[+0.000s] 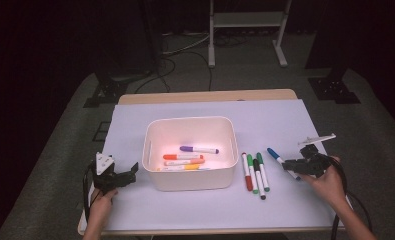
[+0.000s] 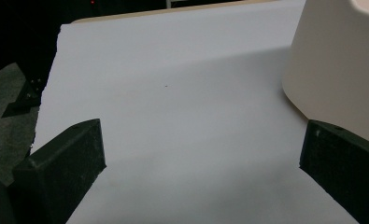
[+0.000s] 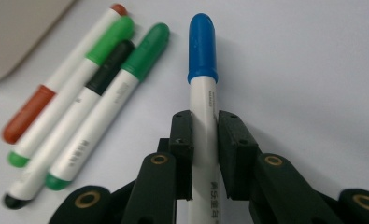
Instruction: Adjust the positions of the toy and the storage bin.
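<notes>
On the desk [image 1: 285,210] in the high view, the right hand-held gripper [image 1: 297,165] is gripping the blue marker [image 1: 275,155], right of the white bin [image 1: 190,150]. In the left gripper view, the left hand-held gripper [image 2: 201,158] is idling, spread. In the right gripper view, jaws are pinching the barrel; next, lifting clear of four neighbouring markers [image 3: 79,107] into the bin seems called for.

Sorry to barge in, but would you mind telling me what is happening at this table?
A person is working with a gripper in each hand, apparently gathering markers into the white bin. The right gripper is shut on the blue marker, which lies on the table right of four more markers. The bin already holds a purple marker and a few orange ones. The left gripper rests open on the table left of the bin, holding nothing.
</notes>
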Demonstrator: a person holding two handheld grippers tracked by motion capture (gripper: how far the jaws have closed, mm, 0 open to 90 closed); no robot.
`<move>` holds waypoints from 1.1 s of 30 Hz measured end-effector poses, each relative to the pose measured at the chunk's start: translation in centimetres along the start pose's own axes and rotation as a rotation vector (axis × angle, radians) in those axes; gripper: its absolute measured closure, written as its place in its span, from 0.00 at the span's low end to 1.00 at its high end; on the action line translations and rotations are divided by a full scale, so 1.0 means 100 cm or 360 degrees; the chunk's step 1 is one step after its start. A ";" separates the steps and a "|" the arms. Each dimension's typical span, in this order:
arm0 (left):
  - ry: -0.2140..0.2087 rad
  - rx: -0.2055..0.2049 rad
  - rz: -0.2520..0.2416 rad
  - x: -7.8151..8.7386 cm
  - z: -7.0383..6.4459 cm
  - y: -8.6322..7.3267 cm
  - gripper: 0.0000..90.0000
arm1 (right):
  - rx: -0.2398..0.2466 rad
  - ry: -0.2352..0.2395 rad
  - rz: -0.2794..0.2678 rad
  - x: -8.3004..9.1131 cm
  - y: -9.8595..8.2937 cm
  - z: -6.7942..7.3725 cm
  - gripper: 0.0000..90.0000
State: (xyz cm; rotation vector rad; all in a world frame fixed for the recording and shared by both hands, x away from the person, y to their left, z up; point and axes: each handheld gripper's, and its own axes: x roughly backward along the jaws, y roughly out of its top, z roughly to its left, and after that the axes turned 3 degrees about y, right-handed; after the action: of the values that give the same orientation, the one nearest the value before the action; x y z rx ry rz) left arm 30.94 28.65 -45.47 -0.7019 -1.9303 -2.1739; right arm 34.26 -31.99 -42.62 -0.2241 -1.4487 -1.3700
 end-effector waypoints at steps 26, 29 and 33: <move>-0.0006 -0.0002 -0.0013 0.000 0.000 0.000 0.00 | 0.0316 0.0277 -0.0211 0.083 0.090 0.083 0.84; -0.0005 -0.0004 -0.0016 0.000 -0.001 0.000 0.00 | 0.0363 0.0318 -0.0205 0.086 0.103 0.097 0.84; -0.0007 0.0004 -0.0021 0.000 -0.001 0.000 0.00 | 0.0434 0.0384 -0.0195 0.086 0.119 0.118 0.84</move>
State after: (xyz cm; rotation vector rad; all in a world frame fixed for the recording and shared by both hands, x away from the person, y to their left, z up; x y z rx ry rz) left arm 30.94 28.60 -45.52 -0.6959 -1.9454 -2.1789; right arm 33.09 -23.12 -26.06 0.2021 -1.4430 -1.2317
